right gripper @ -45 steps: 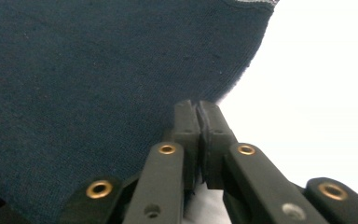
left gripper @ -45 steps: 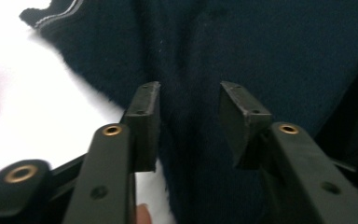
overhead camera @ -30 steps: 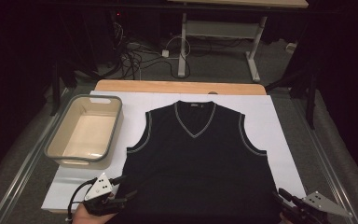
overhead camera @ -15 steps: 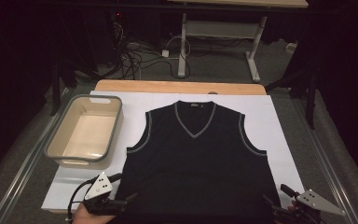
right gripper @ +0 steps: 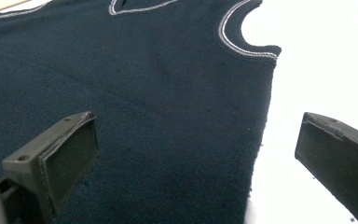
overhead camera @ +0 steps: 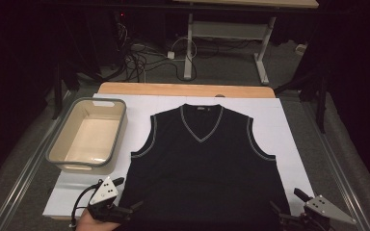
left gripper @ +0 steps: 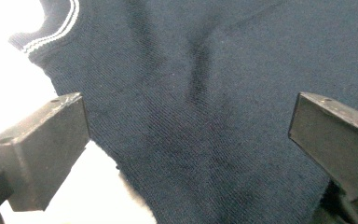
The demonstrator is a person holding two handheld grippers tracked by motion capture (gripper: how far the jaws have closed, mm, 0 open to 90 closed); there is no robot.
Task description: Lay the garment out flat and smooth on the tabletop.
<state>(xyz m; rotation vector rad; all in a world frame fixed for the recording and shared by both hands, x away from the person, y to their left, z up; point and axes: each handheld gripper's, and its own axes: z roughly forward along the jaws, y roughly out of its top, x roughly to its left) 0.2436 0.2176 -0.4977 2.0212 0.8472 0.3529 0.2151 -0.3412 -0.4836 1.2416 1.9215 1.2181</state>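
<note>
1. The table [overhead camera: 125, 89] carries a white sheet [overhead camera: 289, 144] that covers most of its top; a strip of bare wood shows along the far edge.
2. A dark sleeveless V-neck sweater vest [overhead camera: 202, 178] lies flat and face up in the middle of the white sheet, neck toward the far edge and hem toward the person. Pale striped trim runs round the V-neck and both armholes.
3. A beige tub with a grey rim [overhead camera: 120, 120] stands on the table's left part, just beside the vest's left armhole. It sits apart from the cloth.
4. The left tongs [overhead camera: 125, 195] hover at the vest's near left corner, held in a hand [overhead camera: 94, 224]. Their jaws have just been opening and now stand wide. In the left gripper view the vest's side edge and dark knit [left gripper: 223, 116] lie between the jaws, with neither pad pressing on it.
5. The right tongs [overhead camera: 286, 204] sit at the vest's near right corner. Their jaws have likewise just been opening and stand wide. In the right gripper view the vest's right side edge [right gripper: 168, 116] runs between them, unpinched.
</note>
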